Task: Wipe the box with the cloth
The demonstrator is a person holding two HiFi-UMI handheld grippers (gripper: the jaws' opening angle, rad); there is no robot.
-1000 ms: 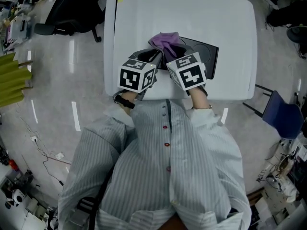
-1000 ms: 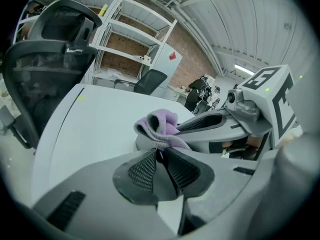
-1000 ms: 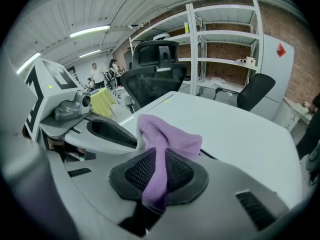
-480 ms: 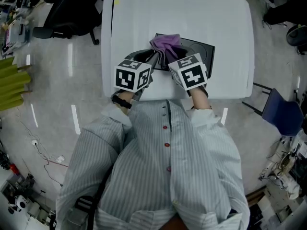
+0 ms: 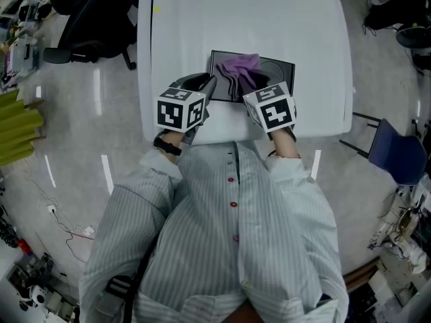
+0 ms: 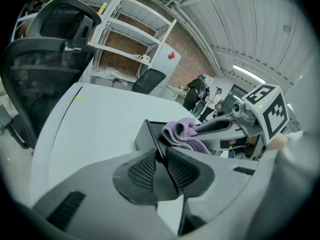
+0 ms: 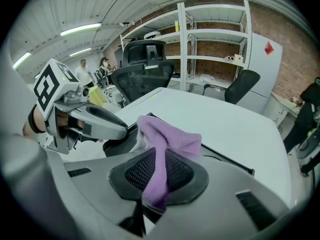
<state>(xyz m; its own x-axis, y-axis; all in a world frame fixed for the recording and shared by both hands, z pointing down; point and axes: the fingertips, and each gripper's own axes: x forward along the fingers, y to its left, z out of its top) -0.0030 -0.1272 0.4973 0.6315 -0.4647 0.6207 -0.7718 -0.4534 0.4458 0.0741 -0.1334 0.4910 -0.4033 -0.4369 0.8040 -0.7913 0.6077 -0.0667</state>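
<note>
Purple cloth [image 7: 167, 134] was clamped between the jaws of the right gripper [image 7: 159, 171]. One fold hung down past the pads, and the rest was bunched ahead of them, resting on the black box [image 5: 281, 73]. That box lay flat on the white table [image 5: 269, 19], directly in front of both grippers, with its long side running crosswise to them, from the left gripper's side towards the right's. The left gripper [image 6: 160, 161] was closed on the box's near-left rim, the thin dark edge passing up between its pads, apparently to steady the box. In the head view, most of the bare box surface stretched ahead and to the right of the right gripper. A wiping stroke would likely run that way, away from the left gripper, with the right one making it.
</note>
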